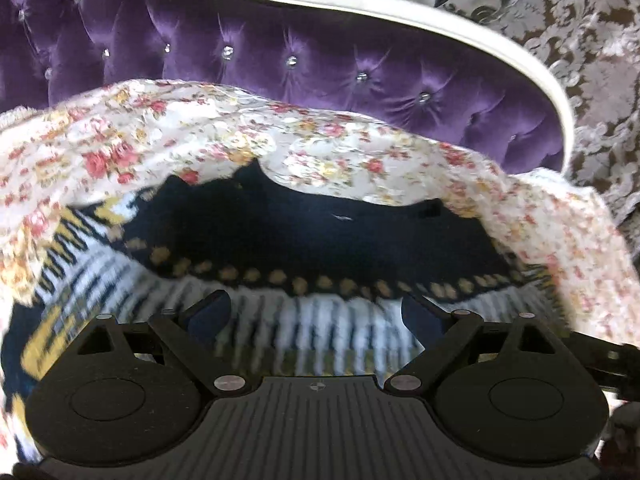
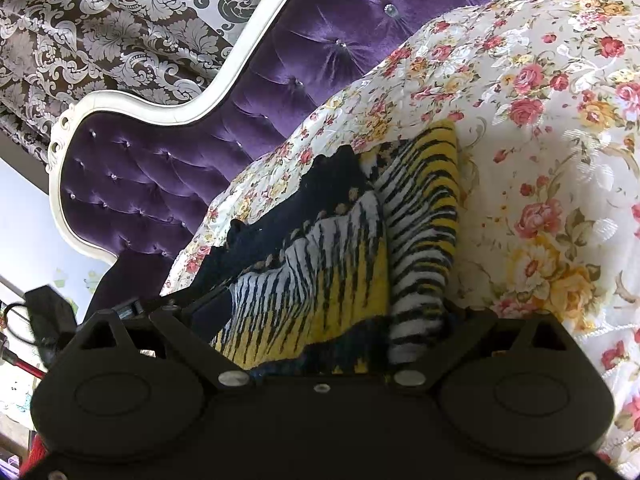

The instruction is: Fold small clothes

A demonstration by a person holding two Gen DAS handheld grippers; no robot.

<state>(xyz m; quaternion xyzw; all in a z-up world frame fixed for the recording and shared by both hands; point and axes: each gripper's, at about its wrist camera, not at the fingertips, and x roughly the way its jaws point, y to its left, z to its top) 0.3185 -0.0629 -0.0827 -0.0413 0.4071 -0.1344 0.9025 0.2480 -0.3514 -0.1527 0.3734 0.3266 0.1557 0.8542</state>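
Observation:
A small knit sweater [image 1: 304, 240], navy with white, yellow and black stripes, lies on a floral bedspread [image 1: 160, 136]. My left gripper [image 1: 316, 312] is low over its striped part with the jaws wide apart; the blue pads [image 1: 210, 312] rest on or just above the knit. In the right wrist view the sweater [image 2: 320, 264] lies partly folded, with a striped sleeve [image 2: 424, 216] laid alongside. My right gripper [image 2: 320, 320] stands wide open around the sweater's near edge; its fingertips are hidden by the fabric.
A purple tufted headboard [image 1: 320, 64] with a white frame [image 2: 208, 104] rises behind the bed. A damask patterned curtain [image 2: 100, 32] hangs beyond it. The floral bedspread [image 2: 540, 160] stretches to the right of the sweater.

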